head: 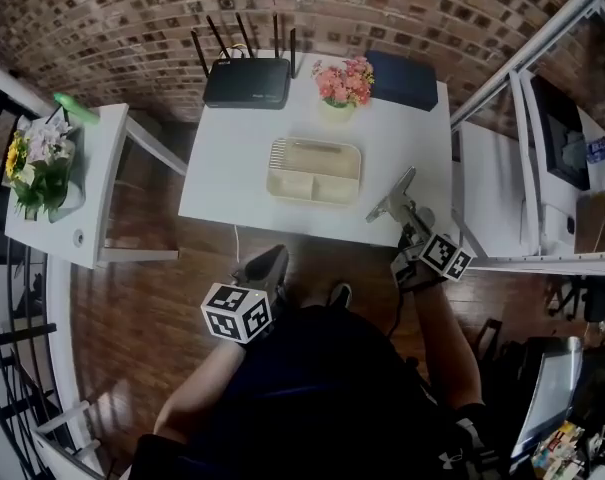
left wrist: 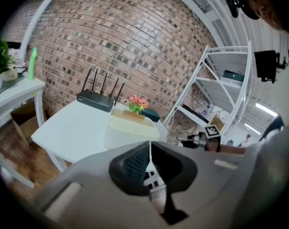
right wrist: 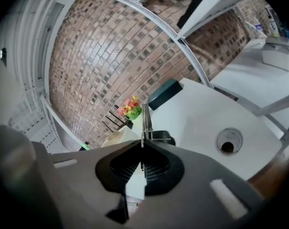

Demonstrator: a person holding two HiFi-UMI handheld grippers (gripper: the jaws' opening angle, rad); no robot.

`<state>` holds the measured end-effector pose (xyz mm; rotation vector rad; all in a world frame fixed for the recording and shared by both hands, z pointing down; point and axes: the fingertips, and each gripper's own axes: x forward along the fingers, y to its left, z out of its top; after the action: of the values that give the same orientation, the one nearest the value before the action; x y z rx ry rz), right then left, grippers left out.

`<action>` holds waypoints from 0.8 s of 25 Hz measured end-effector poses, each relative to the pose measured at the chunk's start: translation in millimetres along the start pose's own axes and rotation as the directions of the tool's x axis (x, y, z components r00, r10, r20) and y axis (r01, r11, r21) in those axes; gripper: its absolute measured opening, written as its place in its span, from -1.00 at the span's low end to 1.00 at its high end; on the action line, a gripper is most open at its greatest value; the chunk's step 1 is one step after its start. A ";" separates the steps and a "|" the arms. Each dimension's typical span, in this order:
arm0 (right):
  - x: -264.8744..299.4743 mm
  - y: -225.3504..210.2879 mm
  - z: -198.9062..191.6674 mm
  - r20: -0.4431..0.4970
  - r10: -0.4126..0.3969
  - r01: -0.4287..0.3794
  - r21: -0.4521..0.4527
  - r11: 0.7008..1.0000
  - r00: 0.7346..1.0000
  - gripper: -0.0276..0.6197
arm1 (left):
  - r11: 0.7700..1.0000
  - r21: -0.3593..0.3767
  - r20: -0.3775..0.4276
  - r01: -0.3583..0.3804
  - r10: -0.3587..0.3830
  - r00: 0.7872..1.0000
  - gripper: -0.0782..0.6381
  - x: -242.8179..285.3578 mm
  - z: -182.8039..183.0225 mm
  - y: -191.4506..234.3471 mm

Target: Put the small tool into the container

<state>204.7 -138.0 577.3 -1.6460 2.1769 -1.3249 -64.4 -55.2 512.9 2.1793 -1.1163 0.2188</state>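
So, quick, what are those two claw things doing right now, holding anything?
Left gripper: closed, nothing between its jaws.
Right gripper: closed on the small metal tool.

The white table (head: pixel 222 168) is bare left of the divided tray (head: pixel 315 171). A router (head: pixel 247 81), flower pot (head: pixel 344 85) and dark box (head: pixel 402 78) line its far edge. A metal shelf frame (head: pixel 527 58) crowds the right.

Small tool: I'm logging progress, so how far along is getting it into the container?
Done: the small tool is picked up, pinched in the shut right gripper over the near edge of the white table. In hand: the carry to the beige compartment tray, whose compartments look empty. Left: lowering it in and letting go. The left gripper is shut and empty.
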 end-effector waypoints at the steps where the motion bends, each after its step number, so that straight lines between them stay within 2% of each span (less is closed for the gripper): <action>1: -2.8 10.2 6.9 0.014 0.012 -0.011 -0.028 1.000 1.000 -0.88 | 1.000 -0.001 0.001 0.003 -0.003 1.000 -0.76 -0.2 0.4 0.3; 5: -9.7 60.5 35.3 0.072 0.073 -0.062 -0.153 0.986 0.995 -0.88 | 1.000 -0.010 0.009 0.008 -0.007 1.000 -0.76 -3.2 2.1 4.5; 9: -7.7 114.2 53.4 0.103 0.148 -0.111 -0.301 0.947 0.984 -0.88 | 1.000 -0.024 0.022 -0.002 0.003 1.000 -0.76 -9.6 2.4 13.2; 14: 6.5 159.0 43.8 0.043 0.214 -0.170 -0.461 0.871 0.976 -0.88 | 0.999 -0.044 0.037 -0.020 0.021 0.999 -0.76 -17.5 2.3 22.9; 20: 17.8 167.6 23.7 -0.013 0.200 -0.174 -0.552 0.816 0.980 -0.88 | 0.998 -0.059 0.046 -0.035 0.038 0.998 -0.76 -24.5 2.3 31.4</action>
<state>88.2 -160.7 455.3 -1.5241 2.7817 -0.6211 -104.2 -53.4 516.0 2.1240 -1.1752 0.1501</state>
